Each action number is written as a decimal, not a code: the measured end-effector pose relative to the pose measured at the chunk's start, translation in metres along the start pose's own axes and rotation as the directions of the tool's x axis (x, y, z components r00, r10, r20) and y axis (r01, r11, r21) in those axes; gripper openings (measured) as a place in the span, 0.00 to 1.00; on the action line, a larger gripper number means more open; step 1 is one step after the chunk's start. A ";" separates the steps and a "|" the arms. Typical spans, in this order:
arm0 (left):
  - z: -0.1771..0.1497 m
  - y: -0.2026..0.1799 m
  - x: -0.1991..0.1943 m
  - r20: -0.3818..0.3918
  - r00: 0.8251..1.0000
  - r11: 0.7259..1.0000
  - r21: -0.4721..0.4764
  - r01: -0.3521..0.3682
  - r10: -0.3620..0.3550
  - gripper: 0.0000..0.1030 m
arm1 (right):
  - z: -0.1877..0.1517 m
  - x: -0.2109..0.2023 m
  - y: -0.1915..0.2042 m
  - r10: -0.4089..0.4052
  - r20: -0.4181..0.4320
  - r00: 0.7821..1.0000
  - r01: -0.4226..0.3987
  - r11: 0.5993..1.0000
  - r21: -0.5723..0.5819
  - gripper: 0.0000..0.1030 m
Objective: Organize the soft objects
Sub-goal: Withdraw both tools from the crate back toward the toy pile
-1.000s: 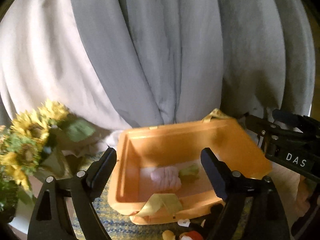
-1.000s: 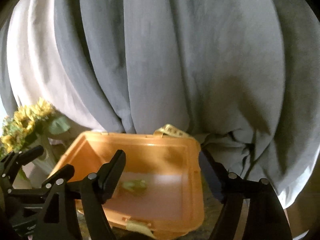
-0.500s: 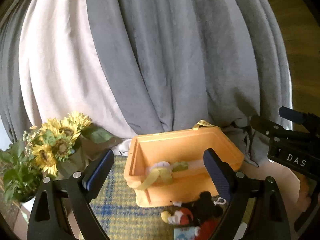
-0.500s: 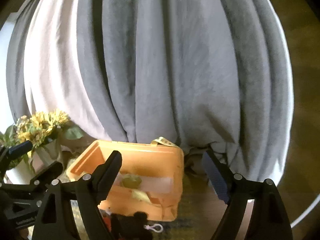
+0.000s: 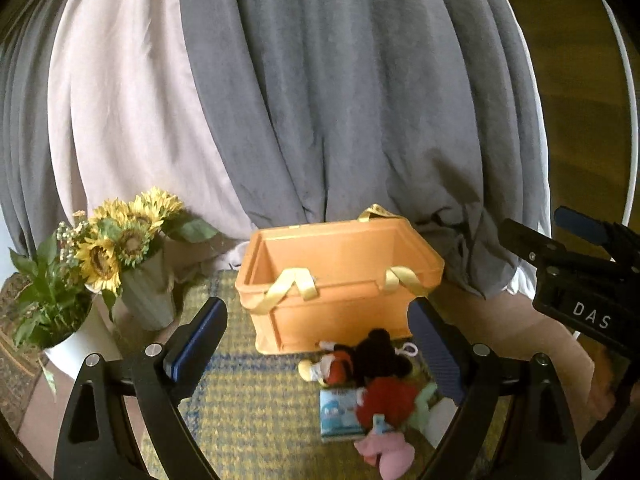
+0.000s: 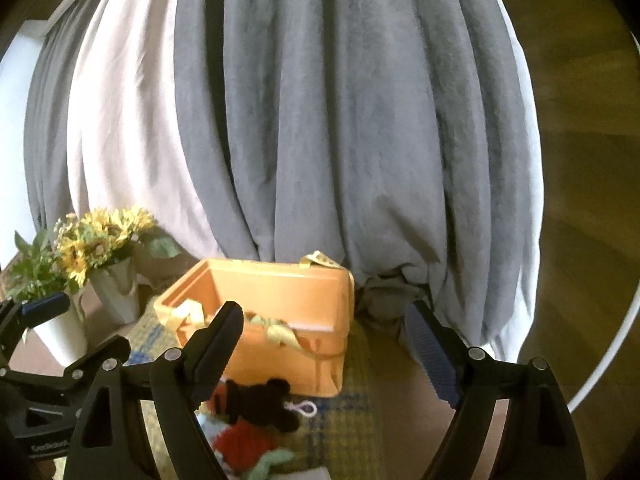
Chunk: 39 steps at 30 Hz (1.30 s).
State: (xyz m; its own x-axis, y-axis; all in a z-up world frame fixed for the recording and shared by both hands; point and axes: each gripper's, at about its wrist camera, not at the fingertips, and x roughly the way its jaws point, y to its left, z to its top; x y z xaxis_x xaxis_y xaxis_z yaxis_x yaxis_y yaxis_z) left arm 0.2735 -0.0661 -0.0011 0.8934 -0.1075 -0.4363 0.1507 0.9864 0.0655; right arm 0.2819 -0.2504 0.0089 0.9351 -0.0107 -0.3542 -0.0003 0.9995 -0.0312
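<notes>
While both fingers gape, orange bin [image 5: 344, 280] rim beyond plush toys [image 5: 360, 364].

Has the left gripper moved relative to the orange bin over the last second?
Yes. The left gripper has pulled back and up from the orange bin, which now looks smaller, its inside out of sight.

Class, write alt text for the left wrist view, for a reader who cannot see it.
An orange bin with yellow ribbon handles stands on a woven mat, framed by the open, empty left gripper. A pile of plush toys lies in front of the bin. Sunflowers sit to the left and grey curtains hang behind.
</notes>
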 end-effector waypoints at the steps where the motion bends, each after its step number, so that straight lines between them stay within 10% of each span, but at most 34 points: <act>1: -0.003 -0.002 -0.003 0.001 1.000 1.000 0.000 -0.002 0.002 0.90 | -0.003 -0.002 0.000 0.002 -0.007 1.000 -0.002 1.000 -0.002 0.82; 18: -0.066 -0.035 -0.013 -0.114 0.993 0.999 0.023 0.022 -0.019 0.90 | -0.064 -0.022 -0.015 0.024 -0.139 0.990 -0.023 1.000 0.004 0.82; 39: -0.142 -0.056 0.026 -0.316 0.948 0.995 0.069 0.075 -0.050 0.85 | -0.142 0.013 -0.015 0.080 -0.384 0.920 -0.095 0.995 -0.020 0.81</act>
State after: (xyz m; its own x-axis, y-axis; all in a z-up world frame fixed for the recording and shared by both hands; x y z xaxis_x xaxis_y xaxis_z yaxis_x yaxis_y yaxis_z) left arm 0.2281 -0.1070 -0.1431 0.7055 -0.1115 -0.6999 0.2458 0.9647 0.0941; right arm 0.2435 -0.2693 -0.1284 0.7238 0.0588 -0.6875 -0.0965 0.9952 -0.0164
